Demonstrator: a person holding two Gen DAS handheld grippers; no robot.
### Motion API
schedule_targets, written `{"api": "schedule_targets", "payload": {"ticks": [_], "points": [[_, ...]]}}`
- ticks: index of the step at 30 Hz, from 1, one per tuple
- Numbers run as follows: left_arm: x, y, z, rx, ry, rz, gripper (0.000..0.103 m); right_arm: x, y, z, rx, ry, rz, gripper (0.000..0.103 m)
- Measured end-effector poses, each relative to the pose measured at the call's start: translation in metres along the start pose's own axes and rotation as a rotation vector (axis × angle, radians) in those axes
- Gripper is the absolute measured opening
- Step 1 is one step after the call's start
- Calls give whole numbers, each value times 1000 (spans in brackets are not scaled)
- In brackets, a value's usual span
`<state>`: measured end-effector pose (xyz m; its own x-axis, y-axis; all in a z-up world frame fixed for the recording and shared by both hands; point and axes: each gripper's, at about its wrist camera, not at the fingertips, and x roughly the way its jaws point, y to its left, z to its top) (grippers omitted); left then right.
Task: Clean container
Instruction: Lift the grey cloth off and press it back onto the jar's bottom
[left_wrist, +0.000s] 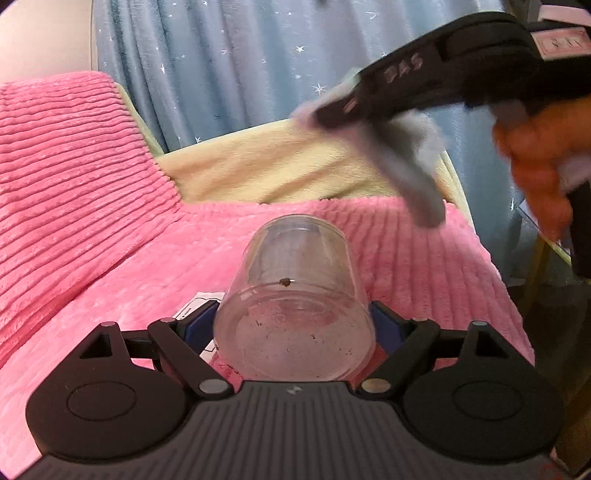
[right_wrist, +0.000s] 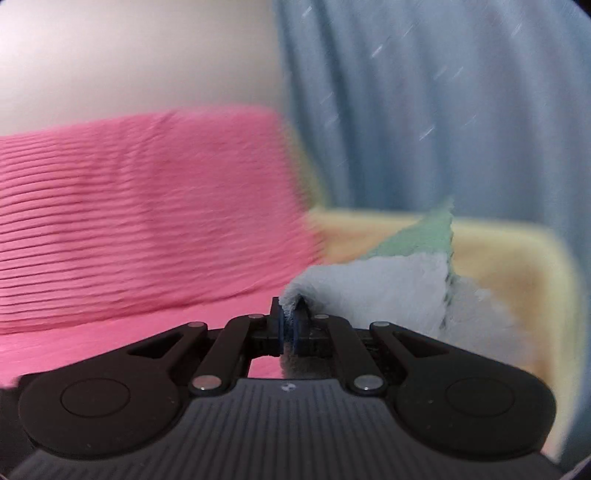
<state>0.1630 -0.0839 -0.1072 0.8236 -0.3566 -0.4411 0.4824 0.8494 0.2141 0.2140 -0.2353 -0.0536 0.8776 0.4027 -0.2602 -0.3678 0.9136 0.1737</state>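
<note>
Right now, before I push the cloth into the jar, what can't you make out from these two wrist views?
- Jar mouth: faces away in the left wrist view; open or capped, cannot tell.
- Jar in the right wrist view: out of frame.
- Right gripper tips: motion-blurred in the left wrist view.
- Cloth: its far end is blurred in the left wrist view, so its extent is unclear.
- Left gripper pads: mostly hidden behind the jar.
</note>
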Motion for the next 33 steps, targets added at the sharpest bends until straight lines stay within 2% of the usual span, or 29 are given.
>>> {"api": "schedule_targets", "payload": {"ticks": [2,5,12,16,19,22,24,29,30,33], "points": [[2,2,0,-4,0,-3,86,7,1,-5,38,51,91,3],[4,1,1,0,1,-1,86,15,1,-9,63,103,166,3],[3,10,-7,12,0,-20,86,25,18,-16,2,193,333,3],[3,8,-6,17,1,-21,86,22,17,-19,2,177,297,2],[3,6,-6,26,1,-17,86,23,5,-16,30,144,197,2],[4,6,-5,17,6,-20,86,25,-3,-16,42,140,197,2],[4,10,-5,-28,13,-41,88,25,1,-16,14,139,192,2],[2,40,-9,-305,1,-150,89,22,-4,-14,26,140,192,2],[3,42,-10,-330,5,-165,87,21,-5,-14,31,140,190,2],[2,35,-8,-285,1,-153,86,23,-6,-11,58,142,179,2]]}}
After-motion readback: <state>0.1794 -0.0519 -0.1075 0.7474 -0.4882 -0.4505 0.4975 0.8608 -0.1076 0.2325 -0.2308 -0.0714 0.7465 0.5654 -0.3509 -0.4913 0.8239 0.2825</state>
